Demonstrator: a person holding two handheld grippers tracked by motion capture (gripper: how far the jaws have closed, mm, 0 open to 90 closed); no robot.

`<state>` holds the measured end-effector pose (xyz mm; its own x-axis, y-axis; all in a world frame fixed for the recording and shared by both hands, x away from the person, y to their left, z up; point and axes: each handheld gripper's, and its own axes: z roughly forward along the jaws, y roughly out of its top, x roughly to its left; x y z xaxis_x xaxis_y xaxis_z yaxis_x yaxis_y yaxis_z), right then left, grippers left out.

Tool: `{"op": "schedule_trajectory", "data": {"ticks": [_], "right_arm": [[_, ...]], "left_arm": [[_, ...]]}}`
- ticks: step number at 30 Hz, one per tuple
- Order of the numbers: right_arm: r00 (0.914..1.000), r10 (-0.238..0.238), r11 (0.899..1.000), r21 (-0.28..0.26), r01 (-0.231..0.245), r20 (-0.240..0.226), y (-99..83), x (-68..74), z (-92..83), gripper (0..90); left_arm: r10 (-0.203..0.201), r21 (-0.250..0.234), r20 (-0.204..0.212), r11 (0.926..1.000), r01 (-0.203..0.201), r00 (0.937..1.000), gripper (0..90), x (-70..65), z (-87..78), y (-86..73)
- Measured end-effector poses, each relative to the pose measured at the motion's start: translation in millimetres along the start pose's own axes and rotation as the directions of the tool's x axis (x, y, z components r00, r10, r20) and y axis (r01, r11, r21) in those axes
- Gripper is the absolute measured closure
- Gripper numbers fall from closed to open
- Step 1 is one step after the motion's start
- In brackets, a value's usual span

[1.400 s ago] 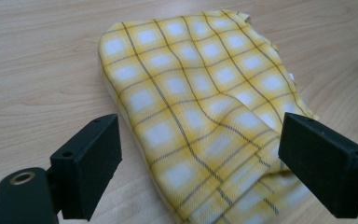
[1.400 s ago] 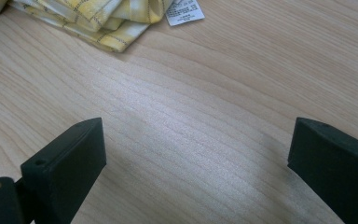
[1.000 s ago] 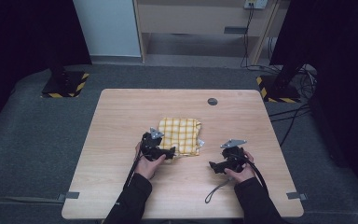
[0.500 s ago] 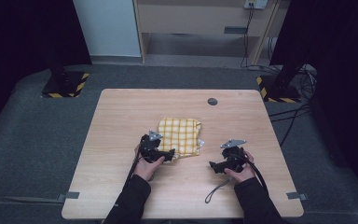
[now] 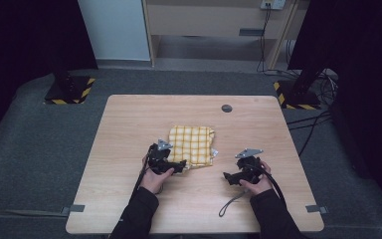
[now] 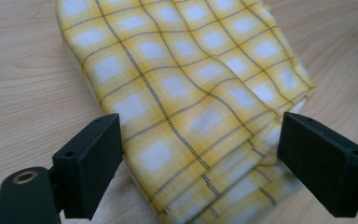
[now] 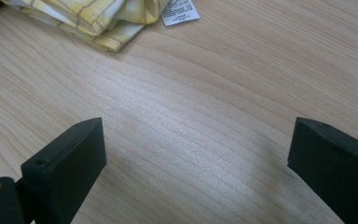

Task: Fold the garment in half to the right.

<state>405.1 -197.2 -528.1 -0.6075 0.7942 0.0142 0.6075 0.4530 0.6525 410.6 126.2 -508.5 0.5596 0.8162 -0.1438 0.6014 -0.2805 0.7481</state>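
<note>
Folded yellow checked cloth [image 6: 186, 93] lies between the left gripper's [image 6: 200, 154] wide-open jaws, ungripped; the right gripper's [image 7: 196, 158] jaws gape over bare worktop [image 7: 242, 93].

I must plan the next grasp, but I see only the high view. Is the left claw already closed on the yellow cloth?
Observer: No. In the left gripper view the left claw stands open, its jaws on either side of the folded edge of the yellow cloth, not pressing it.
Operator: Is the cloth one layer there?
Observer: No, several stacked layers show at that near edge.
Operator: And the right claw?
Observer: The right claw is open over bare table, with nothing between its jaws.
Operator: What is the white bit beside the cloth?
Observer: A printed care label, lying flat on the wood at the cloth's corner.
</note>
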Motion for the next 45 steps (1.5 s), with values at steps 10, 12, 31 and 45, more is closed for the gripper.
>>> {"op": "schedule_trajectory", "data": {"ticks": [10, 12, 31, 45], "right_arm": [[1.0, -0.001, 1.0, 0.005, 0.001, 0.001, -0.2, 0.5, 1.0, 4.2], [1.0, -0.002, 1.0, 0.004, 0.002, 0.001, -0.1, 0.6, 1.0, 4.3], [1.0, -0.006, 1.0, 0.005, 0.006, 0.001, -0.1, 0.8, 1.4, 4.3], [1.0, -0.003, 1.0, 0.003, 0.003, 0.001, -0.1, 0.2, 0.7, 4.4]], "left_arm": [[0.095, 0.099, 0.075, 0.9898, -0.102, 0.9927, 10.5, -2.2, -0.6, -10.2], [0.098, 0.103, 0.076, 0.989, -0.106, 0.9923, 10.7, -1.7, 0.6, -10.5], [0.173, 0.185, 0.037, 0.9666, -0.177, 0.9842, 11.7, -1.9, 8.4, -16.4], [0.174, 0.169, 0.007, 0.9703, -0.173, 0.9847, 11.2, -5.4, 13.7, -13.4]]}}
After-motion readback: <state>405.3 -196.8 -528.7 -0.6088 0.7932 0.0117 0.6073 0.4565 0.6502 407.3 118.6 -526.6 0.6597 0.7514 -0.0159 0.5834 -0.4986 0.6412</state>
